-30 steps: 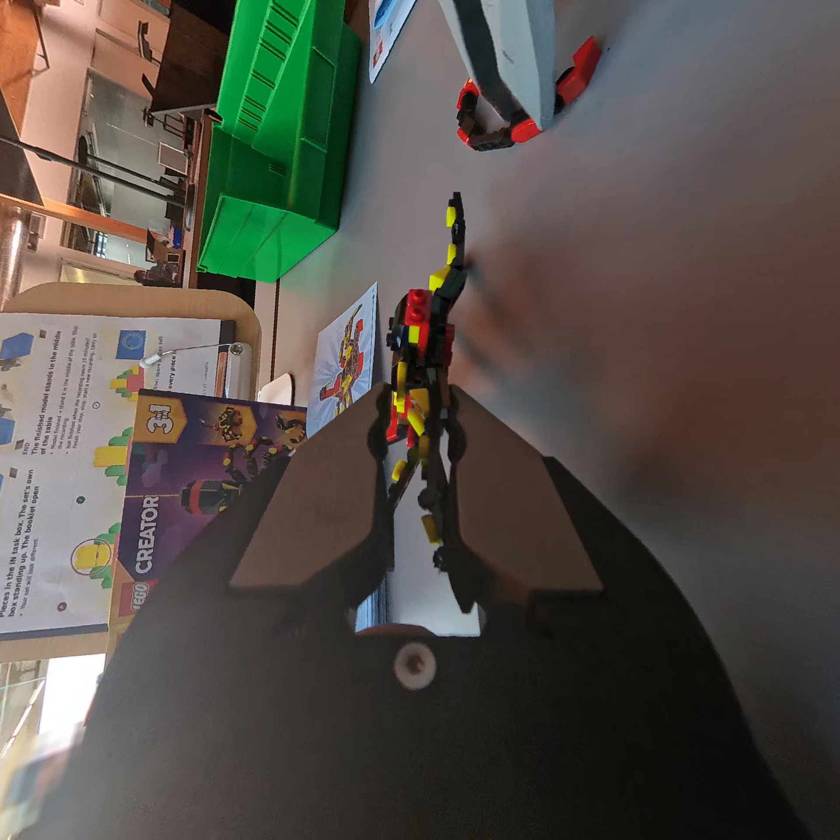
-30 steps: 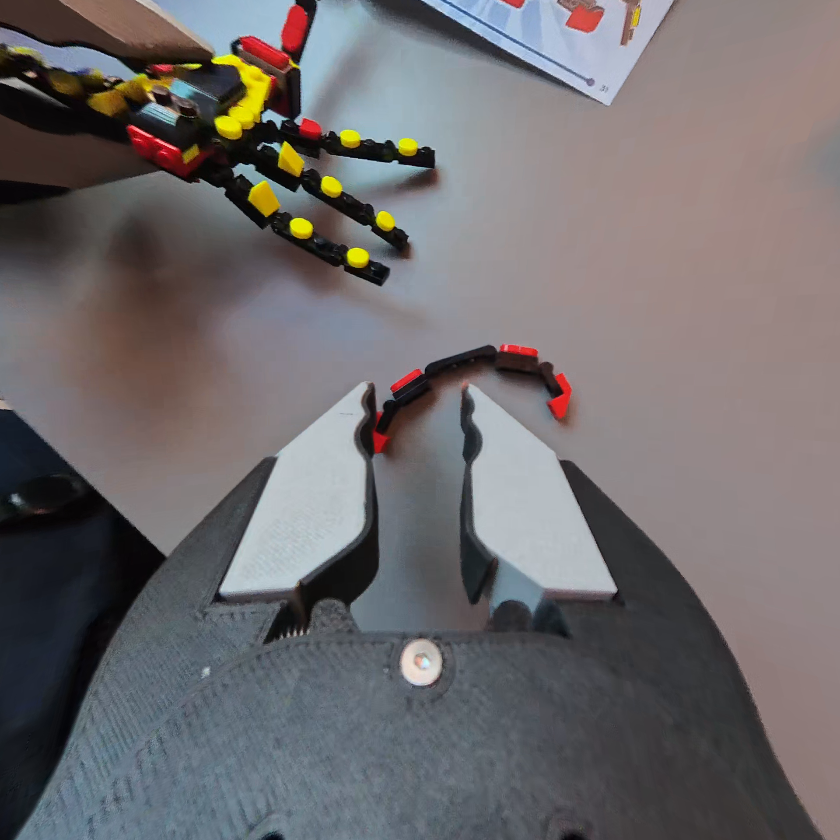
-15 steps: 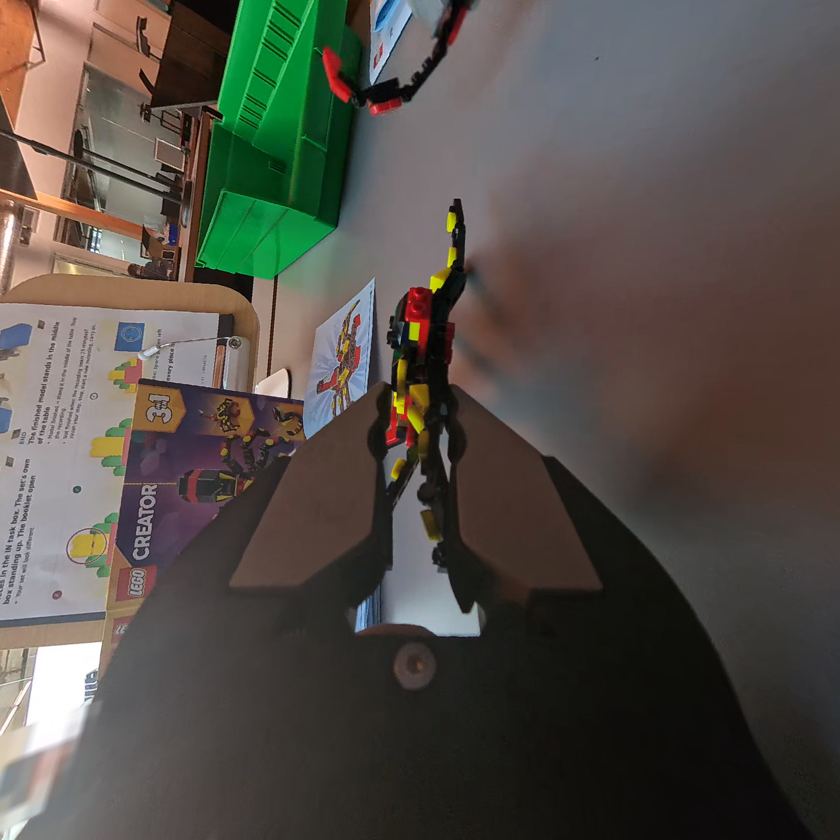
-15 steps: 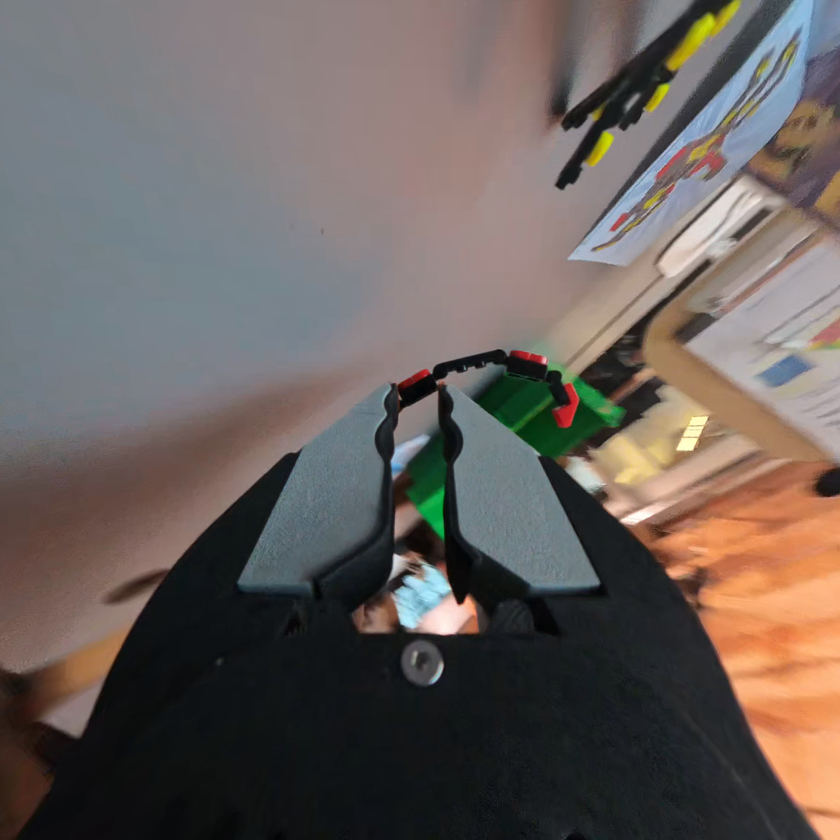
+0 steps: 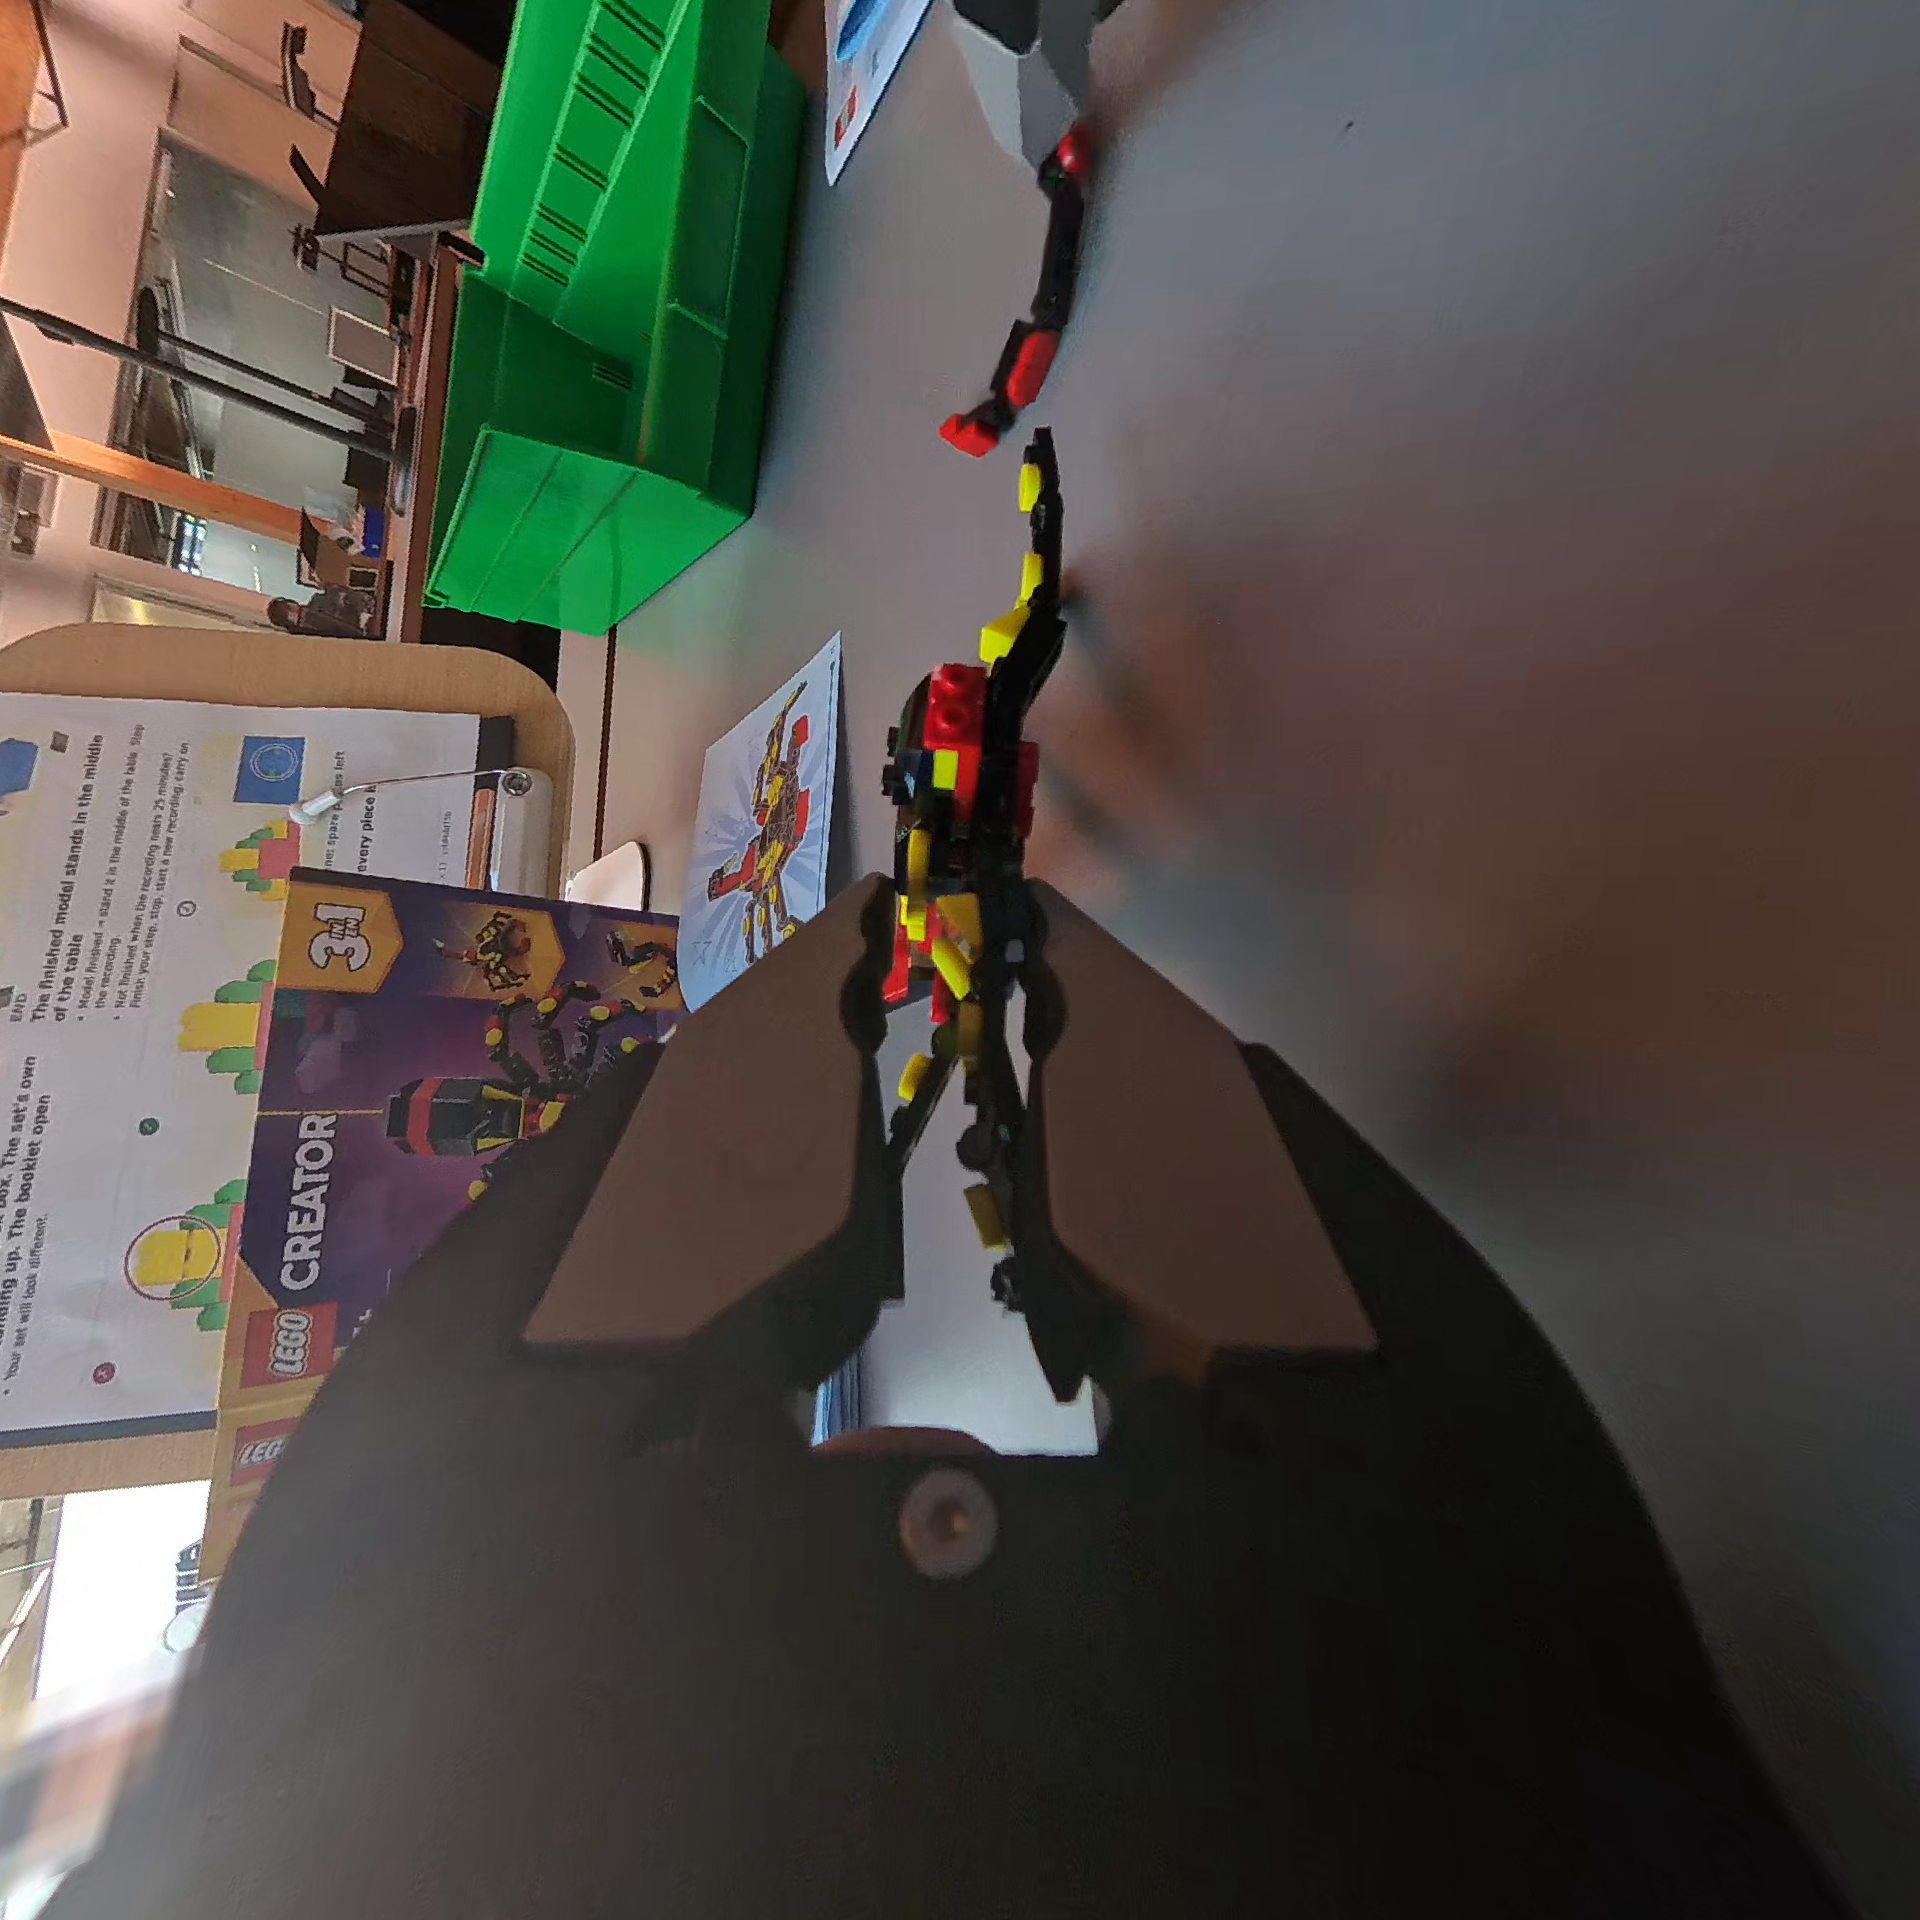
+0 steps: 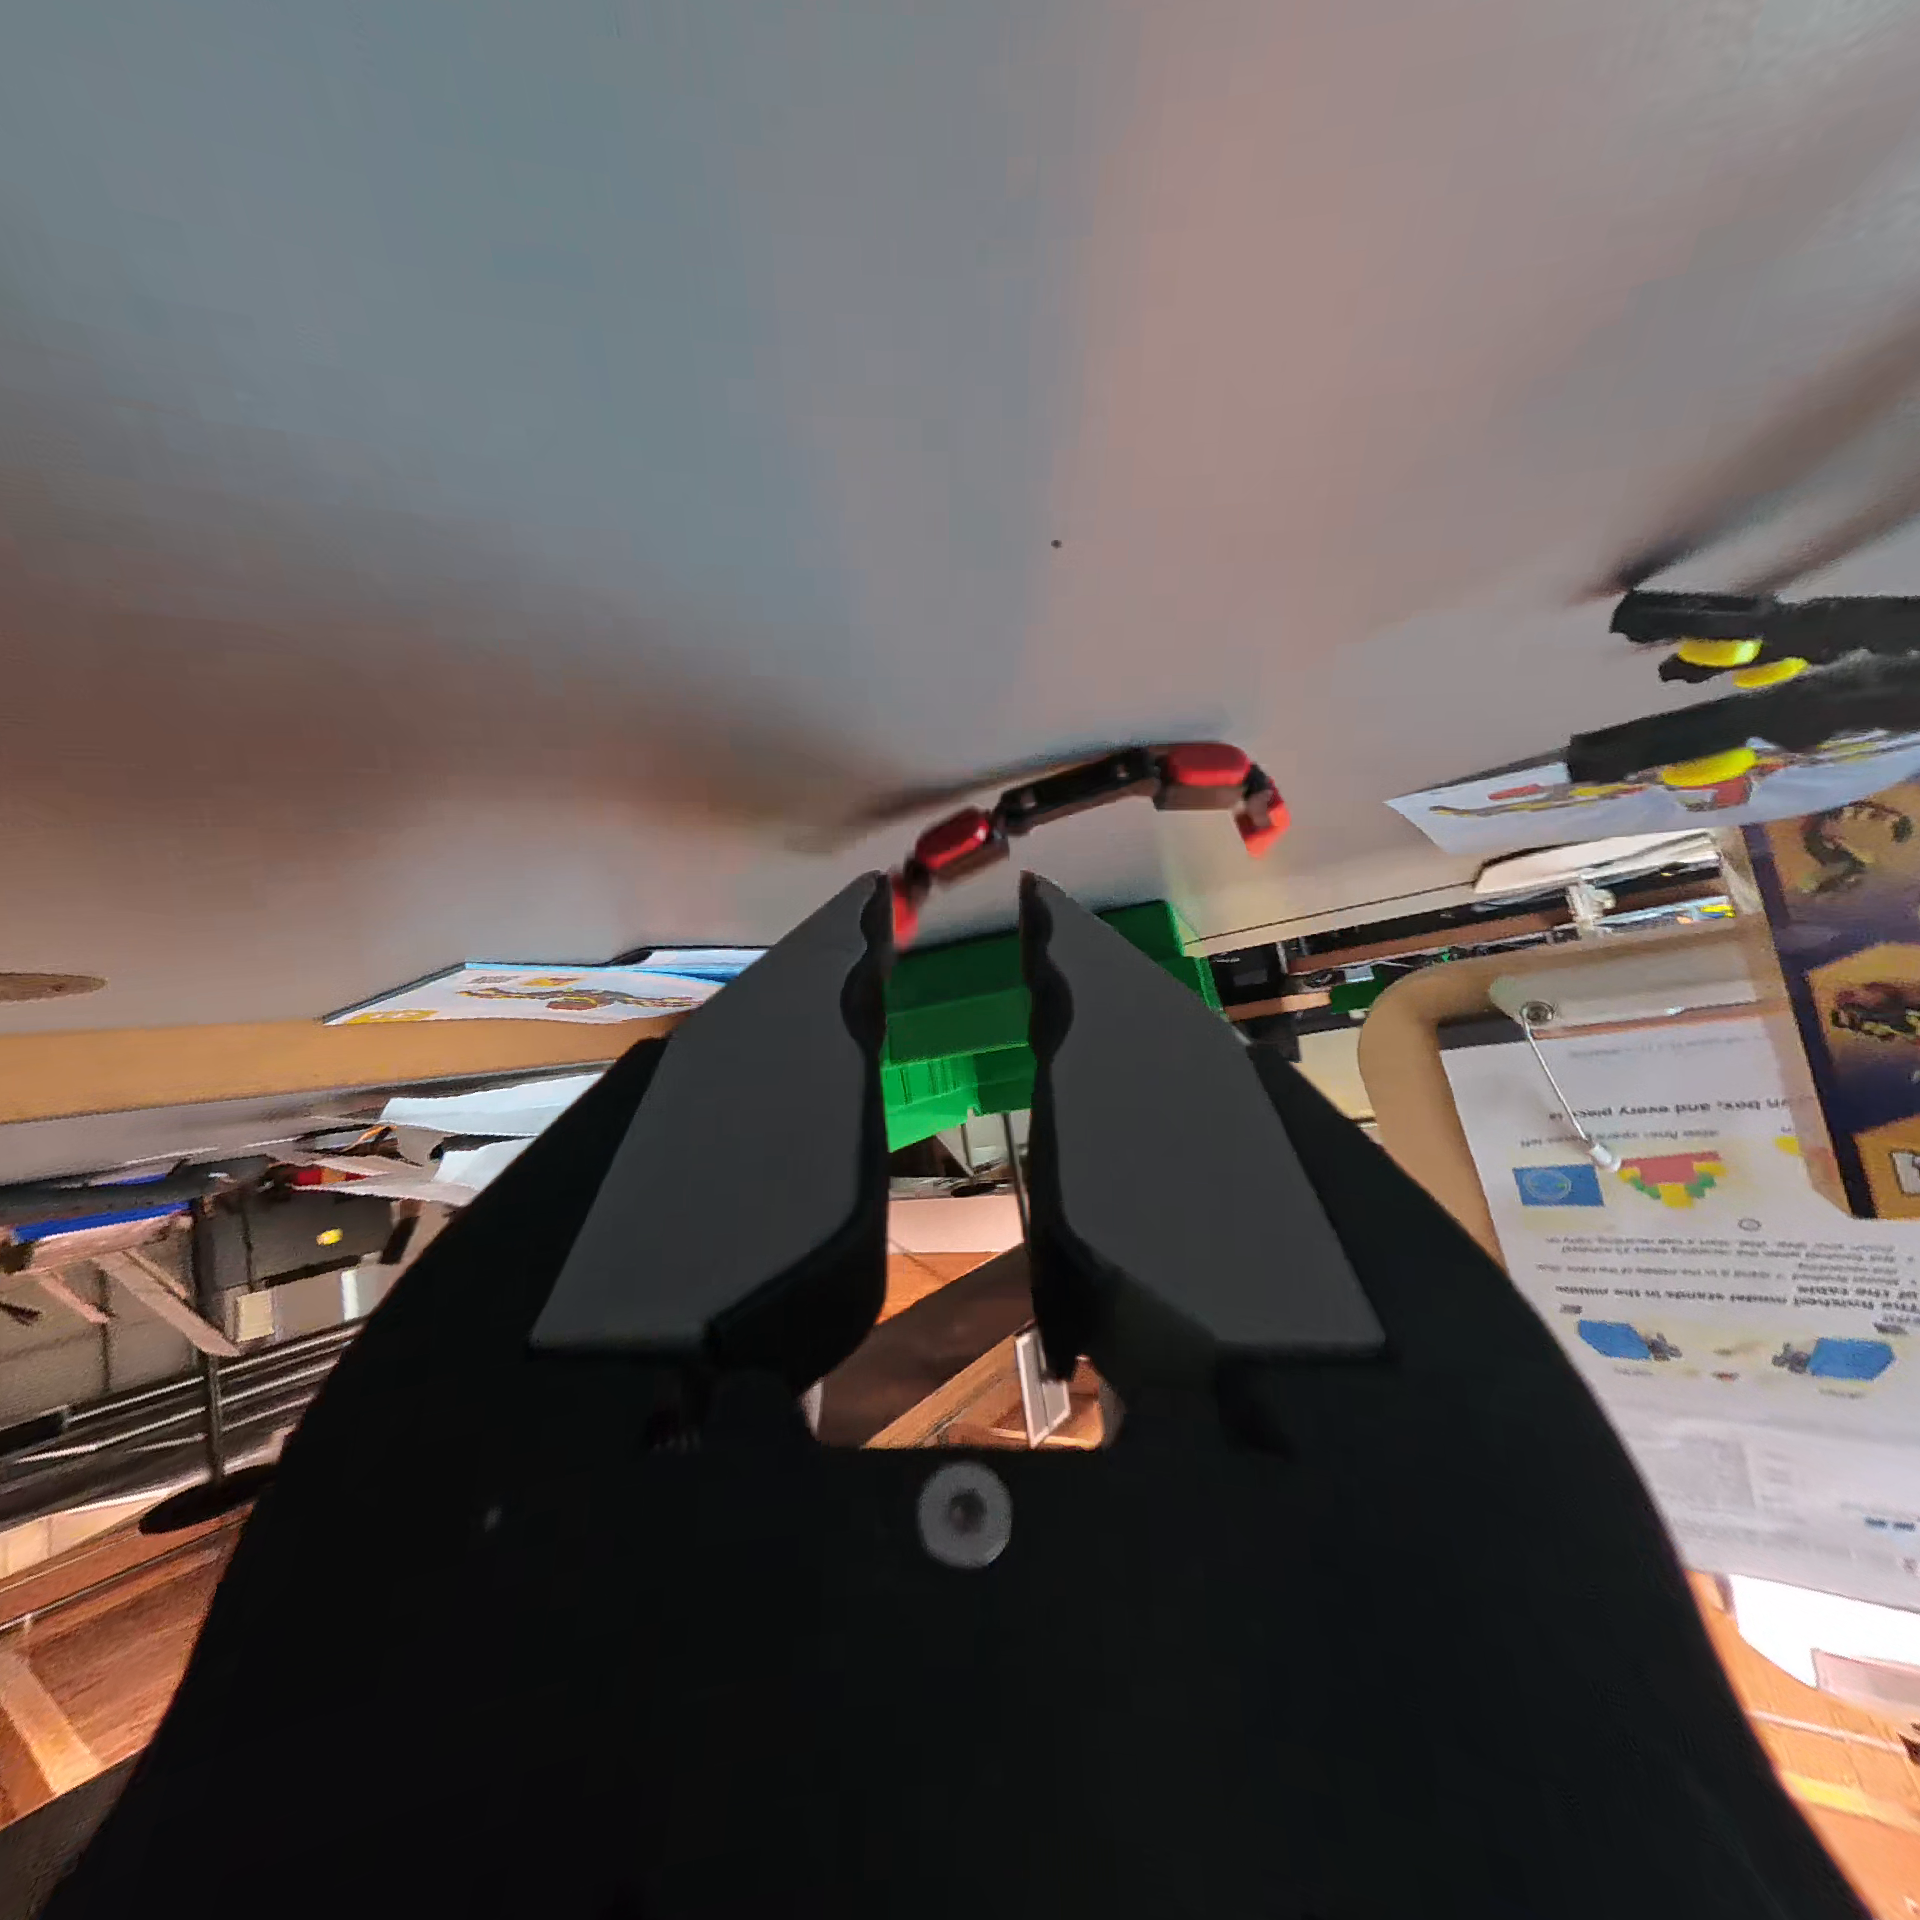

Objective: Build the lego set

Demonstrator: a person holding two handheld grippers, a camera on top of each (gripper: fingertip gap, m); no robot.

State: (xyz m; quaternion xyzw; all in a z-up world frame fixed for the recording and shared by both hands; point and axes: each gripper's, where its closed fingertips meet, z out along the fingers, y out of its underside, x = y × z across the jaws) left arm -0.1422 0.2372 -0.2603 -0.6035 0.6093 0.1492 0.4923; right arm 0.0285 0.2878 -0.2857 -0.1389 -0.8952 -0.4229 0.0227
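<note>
Left gripper (image 5: 951, 935) clamped on black, yellow and red brick spider model (image 5: 966, 831). Right gripper (image 6: 954, 894) jaws apart, curved red-and-black brick chain (image 6: 1091, 805) touching its left fingertip; whether gripped, cannot tell.

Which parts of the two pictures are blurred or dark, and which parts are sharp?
Left wrist view: the lego model in the left gripper and the green bins are sharp; the grey table is smeared, and the gripper body is in deep shadow. Right wrist view: motion blur softens the red and black chain at the right gripper and the model's legs; wide-angle bending curves the table edge.
</note>
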